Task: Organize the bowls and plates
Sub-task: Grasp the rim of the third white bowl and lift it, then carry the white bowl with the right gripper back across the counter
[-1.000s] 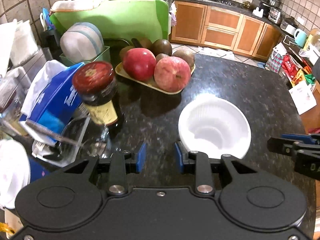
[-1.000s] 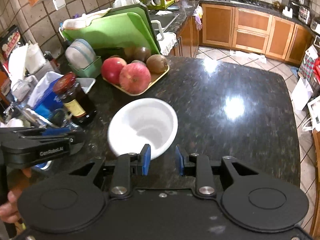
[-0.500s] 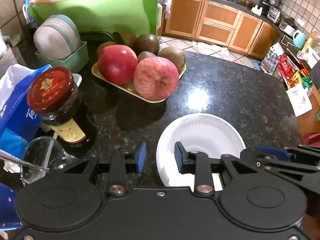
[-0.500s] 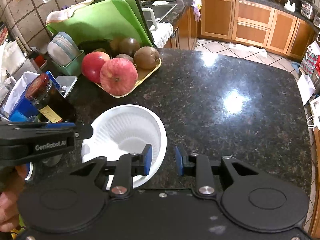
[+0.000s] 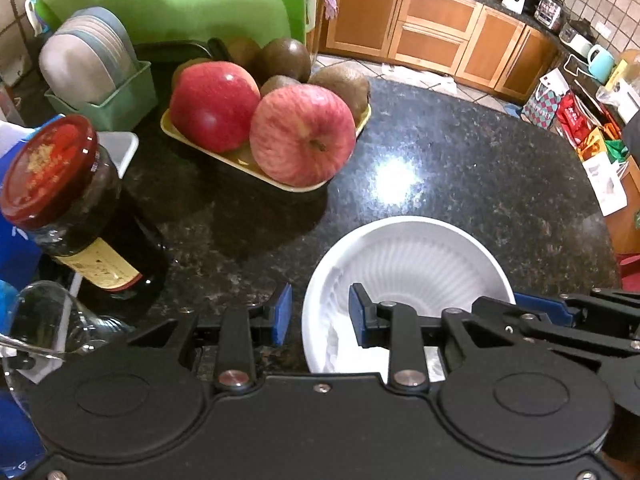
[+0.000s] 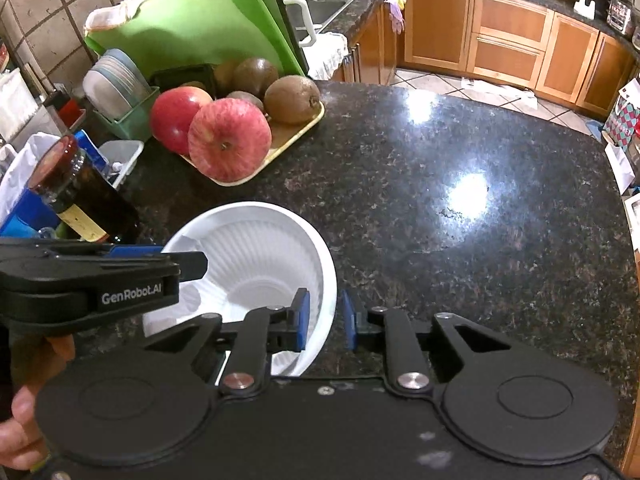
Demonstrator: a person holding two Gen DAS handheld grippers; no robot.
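Note:
A white ribbed plastic bowl (image 5: 416, 264) sits on the black granite counter (image 5: 460, 168); it also shows in the right wrist view (image 6: 256, 248). My left gripper (image 5: 318, 316) is open, its jaws straddling the bowl's left rim without closing on it. My right gripper (image 6: 323, 322) is open, its jaws straddling the bowl's right rim. A stack of grey plates (image 5: 88, 60) stands on edge in a green rack at the back left, also seen in the right wrist view (image 6: 116, 84).
A yellow tray of apples and kiwis (image 5: 272, 128) lies behind the bowl. A dark jar with a red lid (image 5: 68, 204) and a glass (image 5: 48, 320) stand at the left. A green cutting board (image 6: 192, 28) leans at the back.
Both grippers have moved forward and down onto the bowl, so each now has one of the bowl's rims between its open jaws. The bowl has not moved.

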